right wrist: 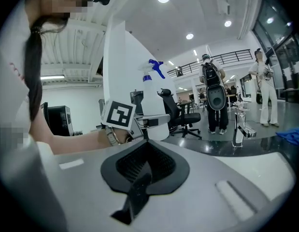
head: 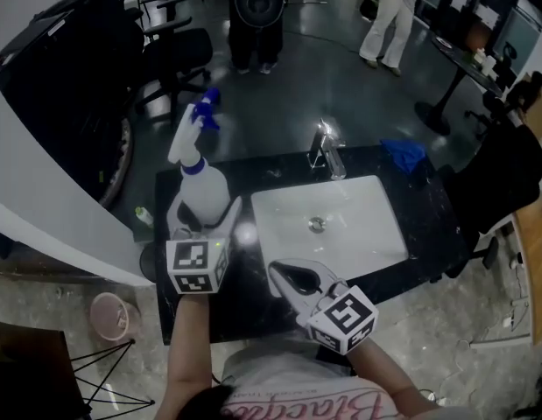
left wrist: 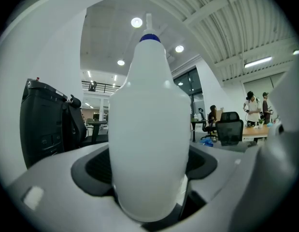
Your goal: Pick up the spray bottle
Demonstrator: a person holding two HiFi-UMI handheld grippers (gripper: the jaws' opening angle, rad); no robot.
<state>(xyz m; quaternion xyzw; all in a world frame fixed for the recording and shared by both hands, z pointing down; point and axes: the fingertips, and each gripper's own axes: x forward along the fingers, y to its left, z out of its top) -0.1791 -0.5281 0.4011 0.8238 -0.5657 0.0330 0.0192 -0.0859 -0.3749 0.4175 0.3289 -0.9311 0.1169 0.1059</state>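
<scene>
The spray bottle (head: 203, 185) is white with a blue trigger head and stands upright over the left end of the black counter (head: 271, 169). My left gripper (head: 206, 210) is shut on its body, one finger on each side. In the left gripper view the bottle (left wrist: 149, 129) fills the middle between the jaws. The right gripper view shows the bottle (right wrist: 151, 88) and the left gripper (right wrist: 144, 121) off to the left, above the counter. My right gripper (head: 285, 275) hovers over the counter's front edge, jaws together and holding nothing.
A white sink basin (head: 341, 226) is set in the counter, with a chrome faucet (head: 326, 151) behind it. A blue cloth (head: 402, 153) lies at the back right. A pink bin (head: 109, 315) stands on the floor at the left. Office chairs (head: 174, 59) and standing people (head: 389, 16) are beyond.
</scene>
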